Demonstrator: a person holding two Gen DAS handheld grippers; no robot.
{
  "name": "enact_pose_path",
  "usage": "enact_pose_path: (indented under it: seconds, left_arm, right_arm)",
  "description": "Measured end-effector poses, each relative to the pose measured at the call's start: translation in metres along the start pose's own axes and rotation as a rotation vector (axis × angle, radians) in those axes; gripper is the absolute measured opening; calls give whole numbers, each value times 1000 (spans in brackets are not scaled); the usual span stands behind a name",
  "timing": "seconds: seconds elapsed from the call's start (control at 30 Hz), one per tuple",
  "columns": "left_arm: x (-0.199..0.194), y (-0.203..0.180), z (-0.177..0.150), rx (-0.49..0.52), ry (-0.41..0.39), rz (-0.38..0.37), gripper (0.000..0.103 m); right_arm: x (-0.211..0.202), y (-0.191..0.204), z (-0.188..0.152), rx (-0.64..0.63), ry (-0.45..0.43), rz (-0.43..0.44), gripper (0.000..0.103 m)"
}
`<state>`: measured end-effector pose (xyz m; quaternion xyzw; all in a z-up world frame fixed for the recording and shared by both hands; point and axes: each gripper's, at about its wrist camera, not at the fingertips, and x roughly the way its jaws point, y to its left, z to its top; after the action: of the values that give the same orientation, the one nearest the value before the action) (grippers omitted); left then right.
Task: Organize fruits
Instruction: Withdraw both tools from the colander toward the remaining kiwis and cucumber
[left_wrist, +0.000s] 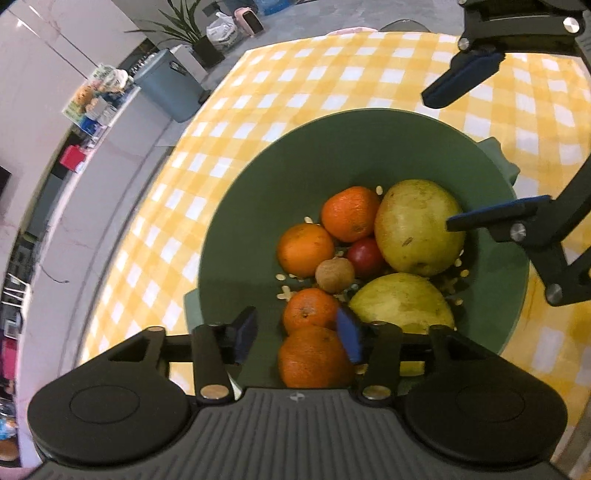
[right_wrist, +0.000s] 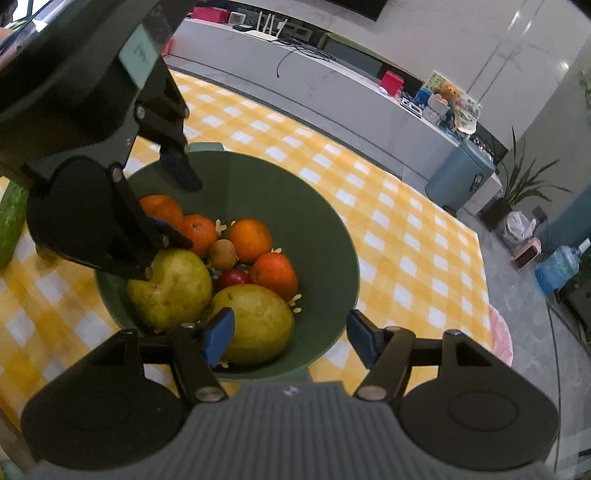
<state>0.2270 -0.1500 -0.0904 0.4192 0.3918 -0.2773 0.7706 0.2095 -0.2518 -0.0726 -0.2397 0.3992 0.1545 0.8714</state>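
Note:
A green bowl (left_wrist: 258, 177) stands on the yellow checked tablecloth (left_wrist: 295, 85). It holds several oranges (left_wrist: 347, 212), two yellow-green pears (left_wrist: 417, 225), a small red fruit (left_wrist: 365, 256), a brown walnut (left_wrist: 334, 275) and scattered seeds. My left gripper (left_wrist: 299, 332) is open just above the bowl's near rim, over the nearest oranges. My right gripper (right_wrist: 291, 336) is open over the near pear (right_wrist: 255, 321), at the bowl's (right_wrist: 317, 206) opposite side. Neither holds anything. Each gripper shows in the other's view.
A green cucumber-like vegetable (right_wrist: 11, 221) lies on the cloth at the left edge of the right wrist view. Beyond the table are a blue-grey bin (left_wrist: 170, 85), a potted plant (left_wrist: 192, 29), a long white counter with boxes (right_wrist: 369, 92) and a water bottle (right_wrist: 557, 266).

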Motion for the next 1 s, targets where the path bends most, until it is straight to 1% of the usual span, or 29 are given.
enact_pose_path:
  seconds: [0.03, 0.1, 0.2, 0.27, 0.33, 0.47, 0.57, 0.7, 0.83, 1.0]
  left_arm:
    - [-1, -2, 0, 5, -2, 8, 62]
    - [-3, -4, 1, 11, -4, 23, 63]
    - [-11, -8, 1, 17, -19, 45, 67]
    - [-17, -10, 2, 20, -34, 46, 71]
    - [-24, -10, 3, 20, -49, 38, 73]
    - [-34, -8, 4, 30, -67, 55, 75]
    - [-41, -6, 4, 27, -69, 25, 76]
    - [-51, -4, 0, -3, -59, -34, 76]
    - [-64, -7, -8, -28, -63, -41, 76]
    - [-89, -12, -28, -96, -103, -66, 76]
  right_arm:
    - [0, 0, -1, 5, 3, -4, 67]
    - [-3, 3, -5, 15, 5, -13, 76]
    - [-8, 6, -11, 34, 7, -15, 76]
    - [-13, 7, -14, 64, -6, -25, 76]
    - [-16, 6, -16, 104, -9, -23, 77]
    - [-21, 5, -20, 186, -6, -28, 77]
    - [-27, 7, -22, 222, -13, -28, 77]
    - [-36, 15, -25, 218, -12, -36, 77]
    - [-44, 26, -30, 221, -8, -32, 78]
    - [-55, 50, -34, 187, -19, -21, 79]
